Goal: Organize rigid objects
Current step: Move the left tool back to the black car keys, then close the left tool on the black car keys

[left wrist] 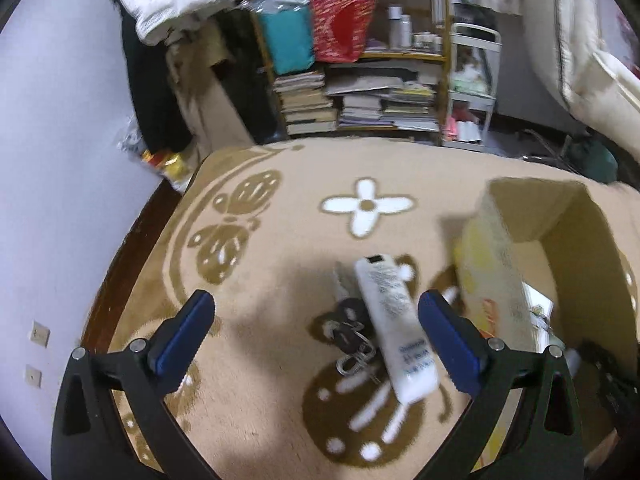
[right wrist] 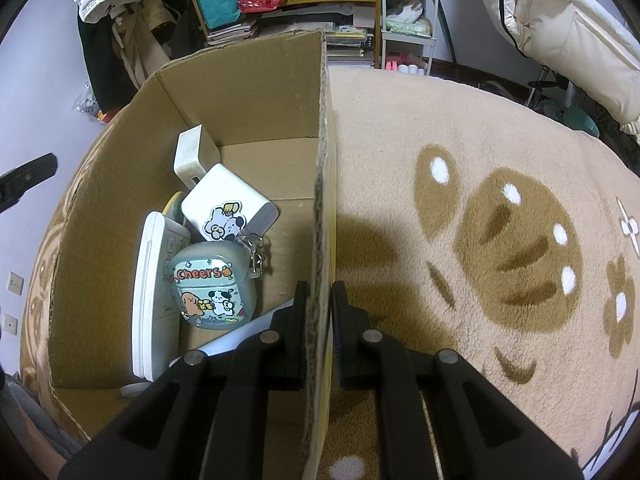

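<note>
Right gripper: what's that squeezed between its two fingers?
The cardboard box's side wall, clamped by the right gripper; the right wrist view shows it.

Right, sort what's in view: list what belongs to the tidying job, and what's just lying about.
Part of the job:
white tube
keys
cardboard box, its wall clamped by the right tongs
earbud case and white charger inside the box

Just lying about:
stacked books
red bag
white jacket
</note>
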Demonstrator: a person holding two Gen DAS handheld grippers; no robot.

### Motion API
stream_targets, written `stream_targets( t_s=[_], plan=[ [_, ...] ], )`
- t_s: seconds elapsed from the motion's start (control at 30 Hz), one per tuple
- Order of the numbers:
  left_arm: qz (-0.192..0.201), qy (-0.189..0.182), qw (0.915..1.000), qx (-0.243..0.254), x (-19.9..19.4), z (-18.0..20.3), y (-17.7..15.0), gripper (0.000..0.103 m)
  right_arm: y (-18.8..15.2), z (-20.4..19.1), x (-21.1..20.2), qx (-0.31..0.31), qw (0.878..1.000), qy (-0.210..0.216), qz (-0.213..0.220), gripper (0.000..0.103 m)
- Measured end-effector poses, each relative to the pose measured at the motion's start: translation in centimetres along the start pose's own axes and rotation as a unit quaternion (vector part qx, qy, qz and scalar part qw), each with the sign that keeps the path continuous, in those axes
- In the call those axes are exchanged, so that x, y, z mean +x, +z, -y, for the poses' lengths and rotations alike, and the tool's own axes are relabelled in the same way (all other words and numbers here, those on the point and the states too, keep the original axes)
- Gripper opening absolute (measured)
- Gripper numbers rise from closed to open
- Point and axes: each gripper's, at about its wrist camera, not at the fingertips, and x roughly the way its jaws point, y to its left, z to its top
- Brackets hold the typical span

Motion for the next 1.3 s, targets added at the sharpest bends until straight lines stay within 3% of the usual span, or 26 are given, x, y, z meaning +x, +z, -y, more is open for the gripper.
stream_targets(
  t_s=[0.37, 0.6, 1.0, 1.3],
  plan=[
    [-0.081, -0.032, 0.9932, -0.078, 7.1, -3.5, -1.3, 0.101, -0.2, -0.2, 0.0, 0.000, 1.000, 0.001, -0.001, 0.011],
    [-0.113, -0.035, 0.9894, -0.083, 9.5, -3.9, -2.7, 0.101, -0.2, -0.2, 0.0, 0.000, 1.000, 0.001, -0.001, 0.011],
    [-0.109, -0.047, 0.9914, -0.055, 9.2, -2.6, -2.7, 0.101, -0.5, -0.6, 0.1, 0.001, 1.000, 0.001, -0.002, 0.011],
    [-0.136, -0.019, 0.9904, -0.011, 10.3, -0.8, -3.8, 0.101, -0.5, -0.4, 0.0, 0.001, 1.000, 0.001, -0.003, 0.011]
  ],
)
